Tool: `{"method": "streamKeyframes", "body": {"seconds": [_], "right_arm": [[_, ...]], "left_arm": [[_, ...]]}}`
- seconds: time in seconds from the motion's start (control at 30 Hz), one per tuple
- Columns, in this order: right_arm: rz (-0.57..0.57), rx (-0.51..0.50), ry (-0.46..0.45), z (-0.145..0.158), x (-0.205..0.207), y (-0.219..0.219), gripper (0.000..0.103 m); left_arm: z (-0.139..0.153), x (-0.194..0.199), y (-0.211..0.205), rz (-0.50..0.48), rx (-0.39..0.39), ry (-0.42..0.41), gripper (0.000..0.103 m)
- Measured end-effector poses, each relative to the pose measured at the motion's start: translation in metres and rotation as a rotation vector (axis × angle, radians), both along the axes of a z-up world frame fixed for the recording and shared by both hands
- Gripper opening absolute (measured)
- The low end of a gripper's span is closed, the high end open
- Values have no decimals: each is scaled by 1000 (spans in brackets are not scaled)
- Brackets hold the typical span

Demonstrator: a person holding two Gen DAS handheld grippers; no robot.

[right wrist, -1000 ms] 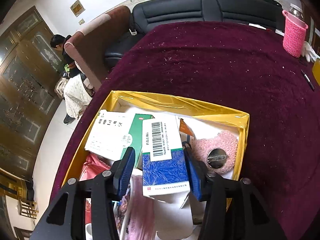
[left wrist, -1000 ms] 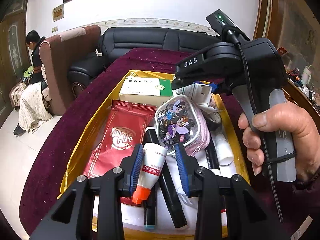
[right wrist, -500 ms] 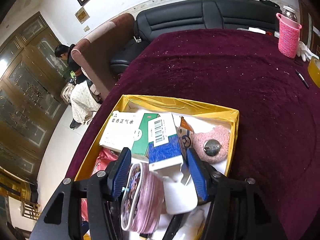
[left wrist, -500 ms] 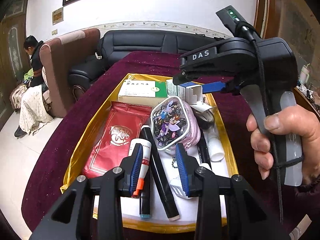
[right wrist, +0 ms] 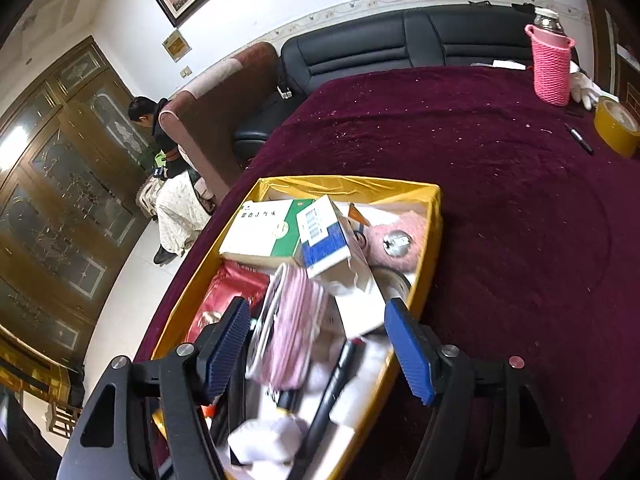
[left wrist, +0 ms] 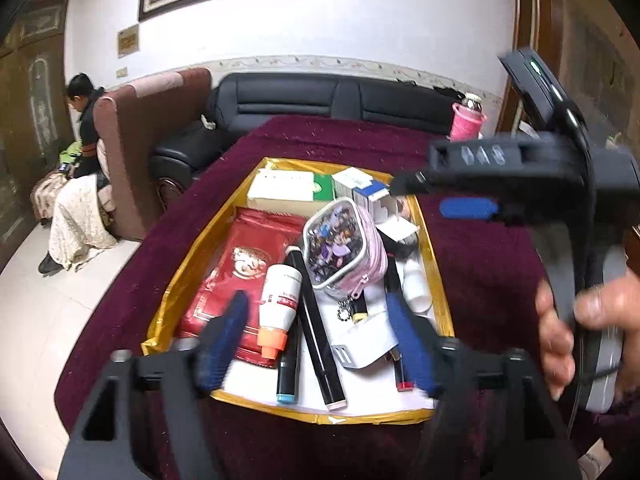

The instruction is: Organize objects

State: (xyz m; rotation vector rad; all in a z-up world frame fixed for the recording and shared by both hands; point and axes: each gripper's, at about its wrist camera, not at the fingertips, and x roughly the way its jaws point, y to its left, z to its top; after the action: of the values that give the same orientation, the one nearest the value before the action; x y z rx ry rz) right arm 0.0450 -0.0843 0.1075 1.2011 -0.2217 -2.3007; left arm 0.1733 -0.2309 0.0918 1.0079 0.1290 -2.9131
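A full yellow box [left wrist: 440, 300] sat on the dark red cloth [right wrist: 500, 220].
Both the left gripper [left wrist: 320, 340] and right gripper [right wrist: 316, 344] had just opened wide, holding nothing; the white bottle [left wrist: 280, 300] and blue-and-white box [right wrist: 324, 236] lay inside.

Black sofa [left wrist: 320, 100], pink-sleeved bottle [right wrist: 551, 68]
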Motion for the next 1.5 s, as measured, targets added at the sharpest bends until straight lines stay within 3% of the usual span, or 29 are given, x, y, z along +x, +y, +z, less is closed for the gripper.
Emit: {"method": "streamKeyframes", "body": {"seconds": [0.23, 0.47, 0.7, 0.9, 1.03, 1.17, 1.5], "right_arm": [[19, -5, 55, 3, 36, 13, 82], [60, 43, 153, 8, 73, 16, 87], [44, 56, 210, 6, 89, 31, 90], [18, 99, 268, 1, 98, 40, 94], [12, 145, 307, -3, 105, 40, 95], [28, 165, 329, -6, 113, 37, 96], [89, 242, 420, -9, 142, 13, 100]], "left_arm": [[21, 18, 6, 76, -30, 74, 103], [33, 27, 12, 186, -93, 99, 103], [53, 46, 29, 244, -186, 213, 103], [59, 60, 35, 283, -197, 274, 103], [59, 60, 31, 311, -194, 248, 103], [57, 61, 21, 326, -144, 226, 103], [51, 58, 15, 346, -158, 198, 103]]}}
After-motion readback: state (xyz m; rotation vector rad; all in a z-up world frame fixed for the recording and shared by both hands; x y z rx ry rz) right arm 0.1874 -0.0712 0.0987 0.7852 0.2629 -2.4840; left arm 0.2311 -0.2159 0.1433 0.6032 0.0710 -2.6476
